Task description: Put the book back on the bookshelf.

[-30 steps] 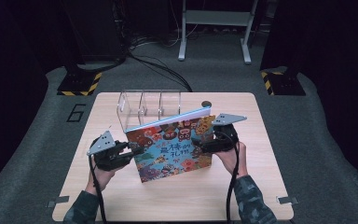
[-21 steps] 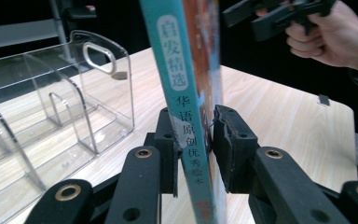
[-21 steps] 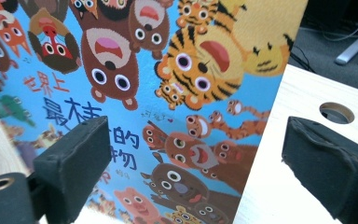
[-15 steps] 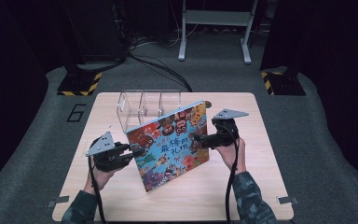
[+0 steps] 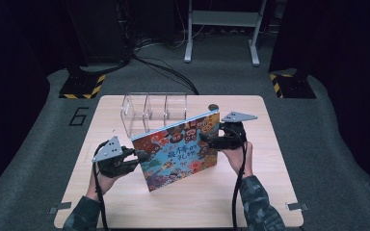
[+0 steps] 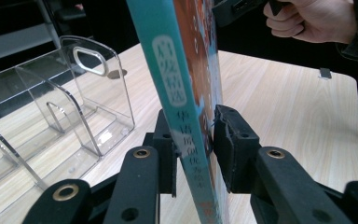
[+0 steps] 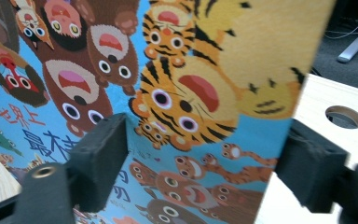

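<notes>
While one book (image 5: pixel 178 149) stood tilted on its edge at mid-table, two grippers worked it.
Compared with a second ago it had swung round and leaned steeper, so I judged it headed for the rack (image 5: pixel 154 111) (one, clear, three slots) behind. Left gripper (image 6: pixel 193 140) clamped the spine; right gripper (image 7: pixel 205 158) had just been closing, its jaws straddling the cover's edge without pressing it.
</notes>
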